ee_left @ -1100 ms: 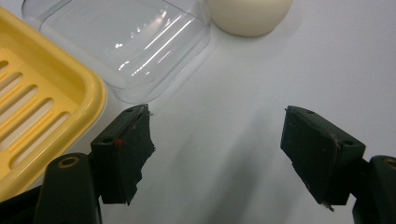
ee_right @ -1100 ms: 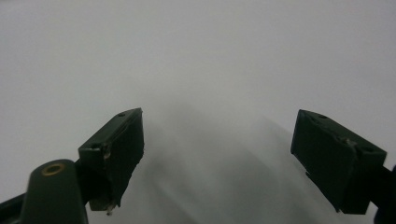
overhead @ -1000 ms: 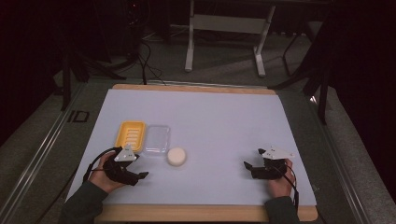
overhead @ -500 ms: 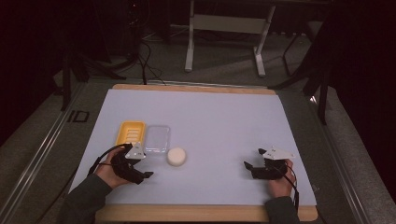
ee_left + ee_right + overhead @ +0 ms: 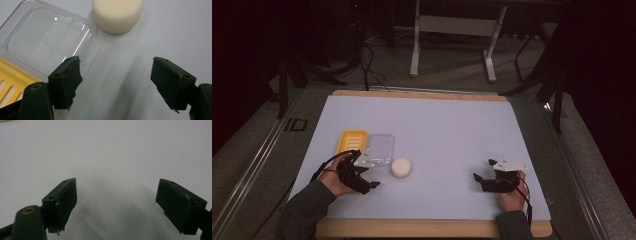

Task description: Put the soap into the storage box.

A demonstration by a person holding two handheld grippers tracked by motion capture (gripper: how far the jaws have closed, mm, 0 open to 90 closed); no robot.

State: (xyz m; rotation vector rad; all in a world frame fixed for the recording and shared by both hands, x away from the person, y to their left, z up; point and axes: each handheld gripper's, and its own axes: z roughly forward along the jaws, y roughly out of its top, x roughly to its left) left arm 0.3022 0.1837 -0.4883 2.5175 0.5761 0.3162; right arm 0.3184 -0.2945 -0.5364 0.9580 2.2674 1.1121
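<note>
Just ahead of the left gripper sits the white round puck, slightly off to the left of the centre line between the jaws in the left gripper view, and apart from both of them. Jaws spread wide, nothing between them but bare white table cover. Seen from the high view, same story: left gripper low and to the left of the puck, near but not touching, pointing roughly toward it and to the right.

Beside the puck, off the left jaw's side, lies the clear plastic tray, its rim close to the puck and possibly touching it; hard to tell. Further out on that same side, the yellow slotted tray, lying against the clear one. Left jaw tip hangs over the clear tray's near corner.

No long axis to worry about on the puck: round, flat-topped, so graspable across any diameter. Judged from this, a short push forward with a small shift toward the left jaw's side would centre it in the gap, with care needed to keep that jaw off the clear tray's rim.

Right gripper well apart from the puck, far across the table, likewise spread wide in the right gripper view with only bare cover ahead. Clearly the left hand the nearer one for the pick.
</note>
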